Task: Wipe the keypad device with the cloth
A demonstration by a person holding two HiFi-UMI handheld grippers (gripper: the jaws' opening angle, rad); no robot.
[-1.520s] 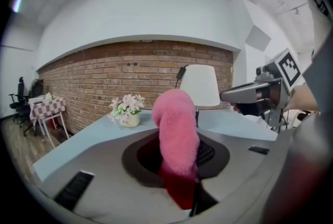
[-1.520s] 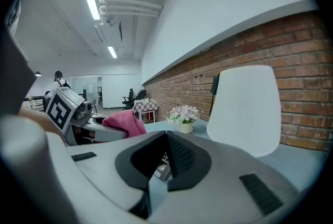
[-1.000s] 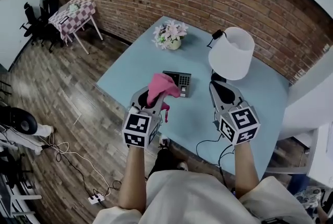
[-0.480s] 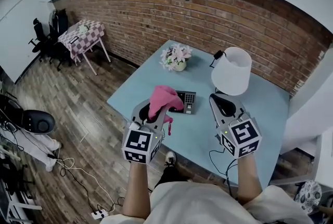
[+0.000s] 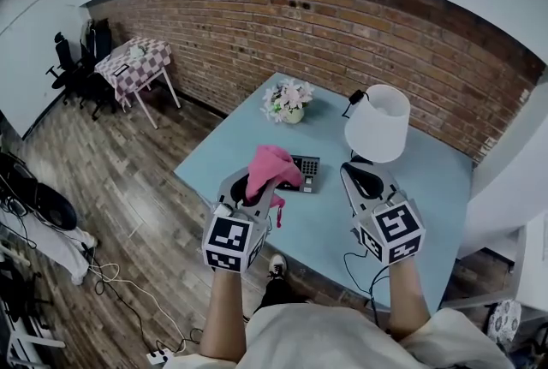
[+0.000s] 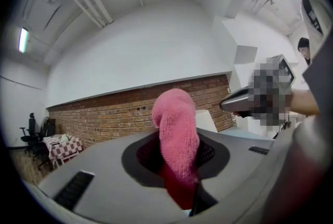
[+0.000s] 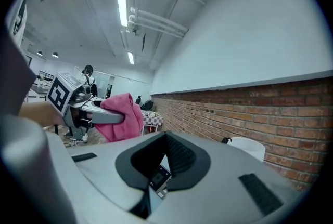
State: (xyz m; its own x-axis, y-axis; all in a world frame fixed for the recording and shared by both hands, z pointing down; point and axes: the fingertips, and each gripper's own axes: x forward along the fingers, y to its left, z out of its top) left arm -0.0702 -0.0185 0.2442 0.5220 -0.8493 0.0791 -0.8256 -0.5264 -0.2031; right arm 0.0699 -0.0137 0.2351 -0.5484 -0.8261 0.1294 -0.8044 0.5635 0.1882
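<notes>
**Operator:** Status of the left gripper?

**Manual:** Your left gripper [image 6: 179, 168] is clamped on the pink cloth [image 6: 176, 137]. The jaws are closed on the lower part of the cloth. The rest of it stands up out of the jaws as a rounded bundle, with a short end hanging below the gripper in the head view.

**Operator:** Status of the right gripper?

**Manual:** Your right gripper [image 7: 163, 163] has its jaws fully together. It grips nothing and touches nothing. You hold it in the air, level with the left gripper and well apart from it.

**Operator:** Location of the keypad device?

**Manual:** The keypad device [image 5: 306, 170] lies flat on the light blue table [image 5: 419, 187], near the table's middle. It sits between your two grippers in the head view, closer to the left one. The cloth overlaps its left end in that view, but the left gripper view shows the cloth raised against the brick wall, so contact cannot be confirmed. A white lamp [image 5: 378, 122] stands just beyond the device on the right, and a vase of flowers [image 5: 287, 99] stands at the table's far side.
</notes>
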